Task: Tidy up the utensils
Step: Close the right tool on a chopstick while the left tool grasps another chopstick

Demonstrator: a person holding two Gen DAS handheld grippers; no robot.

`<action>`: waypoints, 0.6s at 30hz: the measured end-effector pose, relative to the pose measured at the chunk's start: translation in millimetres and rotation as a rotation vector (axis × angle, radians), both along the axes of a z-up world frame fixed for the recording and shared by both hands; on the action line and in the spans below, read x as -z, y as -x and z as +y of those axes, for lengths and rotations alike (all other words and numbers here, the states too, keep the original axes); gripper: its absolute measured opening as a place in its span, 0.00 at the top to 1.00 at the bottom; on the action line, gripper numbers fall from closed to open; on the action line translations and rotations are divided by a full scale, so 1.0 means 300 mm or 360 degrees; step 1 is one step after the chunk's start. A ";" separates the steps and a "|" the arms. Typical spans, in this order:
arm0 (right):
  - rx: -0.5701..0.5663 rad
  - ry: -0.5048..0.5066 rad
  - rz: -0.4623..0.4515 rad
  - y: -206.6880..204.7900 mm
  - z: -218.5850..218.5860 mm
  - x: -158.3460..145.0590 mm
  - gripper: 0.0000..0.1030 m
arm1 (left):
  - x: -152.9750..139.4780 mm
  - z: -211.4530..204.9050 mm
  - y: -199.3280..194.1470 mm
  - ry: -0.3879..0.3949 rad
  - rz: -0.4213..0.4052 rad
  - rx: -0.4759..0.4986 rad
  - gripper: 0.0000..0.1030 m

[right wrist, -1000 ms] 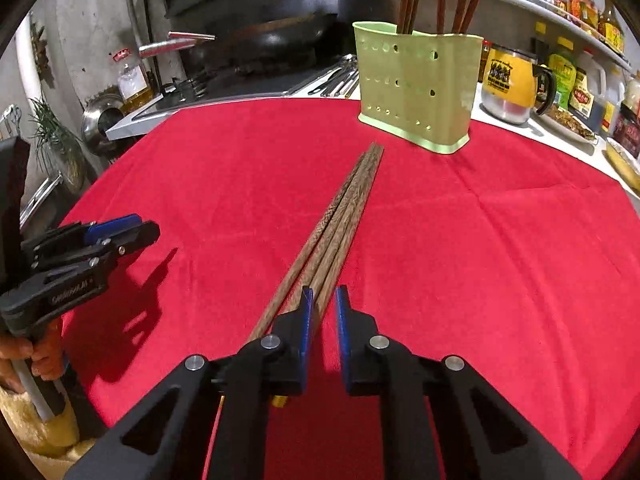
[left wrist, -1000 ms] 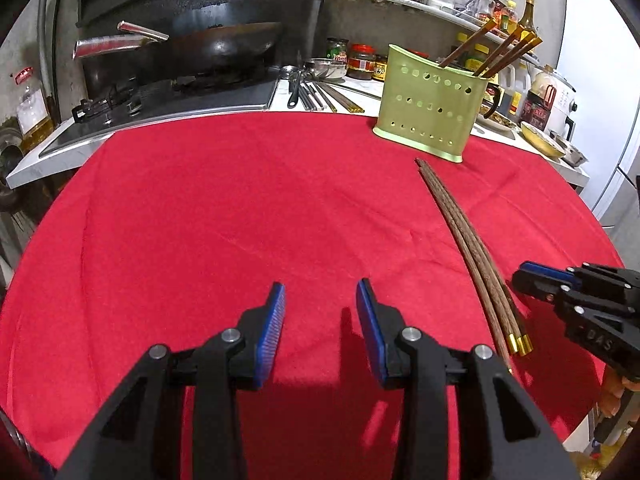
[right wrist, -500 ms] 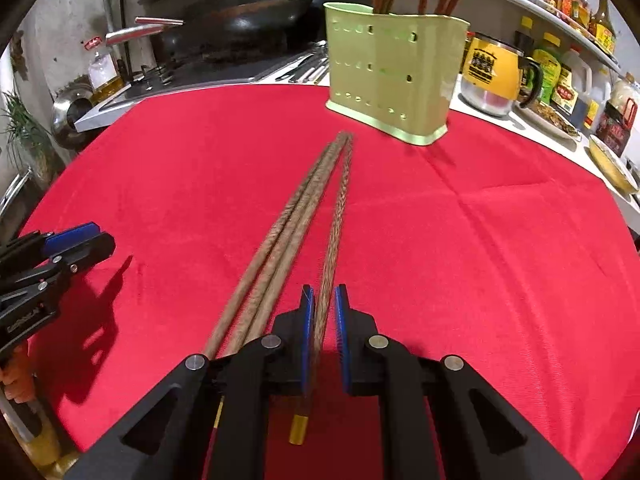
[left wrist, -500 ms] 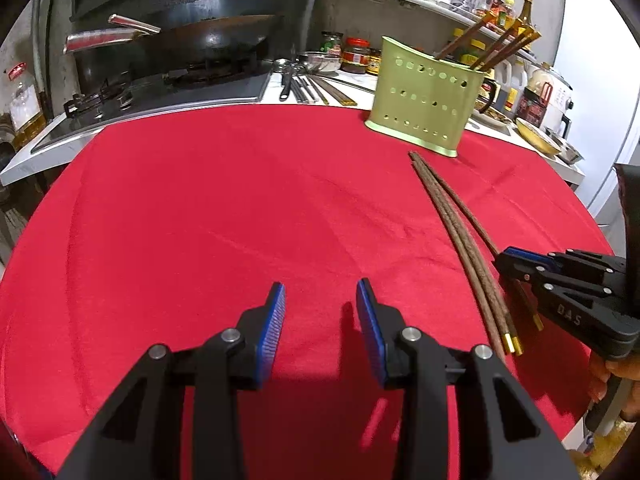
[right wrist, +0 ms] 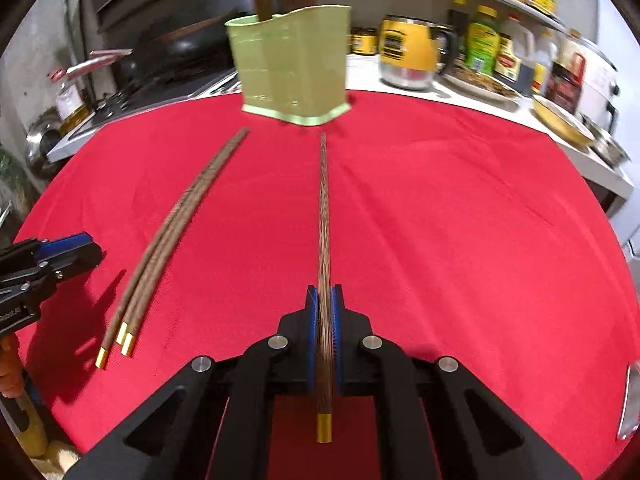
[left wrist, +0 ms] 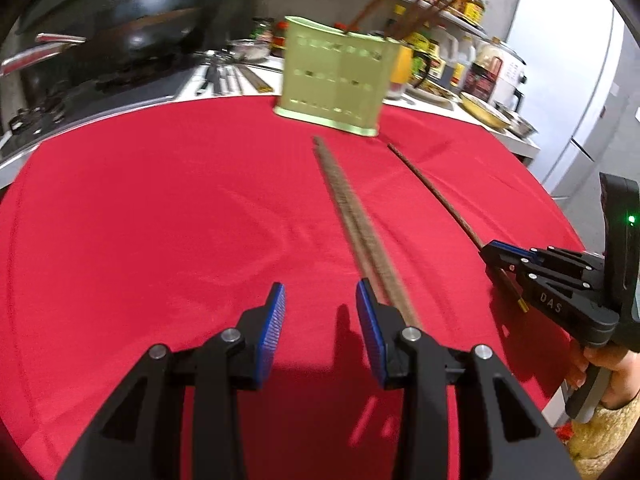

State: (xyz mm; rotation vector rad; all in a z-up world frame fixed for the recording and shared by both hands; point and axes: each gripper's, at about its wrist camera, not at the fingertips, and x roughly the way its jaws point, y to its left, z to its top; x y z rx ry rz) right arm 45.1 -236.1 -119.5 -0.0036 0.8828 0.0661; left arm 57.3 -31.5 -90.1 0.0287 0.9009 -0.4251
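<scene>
The right gripper pinched one chopstick near its gold end, the left gripper stood half-open and empty, so tilting the tip up toward the holder seemed best.

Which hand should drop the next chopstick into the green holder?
Right. Its tongs are already shut on one chopstick, whose tip points toward the green holder. The left tongs are open and empty beside the remaining chopsticks.
</scene>
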 end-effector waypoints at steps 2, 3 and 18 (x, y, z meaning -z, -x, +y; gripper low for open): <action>0.0009 -0.0016 -0.0005 0.013 -0.020 0.001 0.93 | 0.011 -0.033 -0.006 -0.0019 0.0014 0.0019 0.65; 0.0009 -0.0020 -0.0007 0.017 -0.026 0.001 0.93 | 0.018 -0.057 -0.009 -0.0042 0.0018 0.0034 0.65; -0.0012 -0.0016 -0.0020 0.010 -0.025 0.004 0.90 | 0.047 -0.146 -0.009 -0.0366 -0.0057 0.0120 0.65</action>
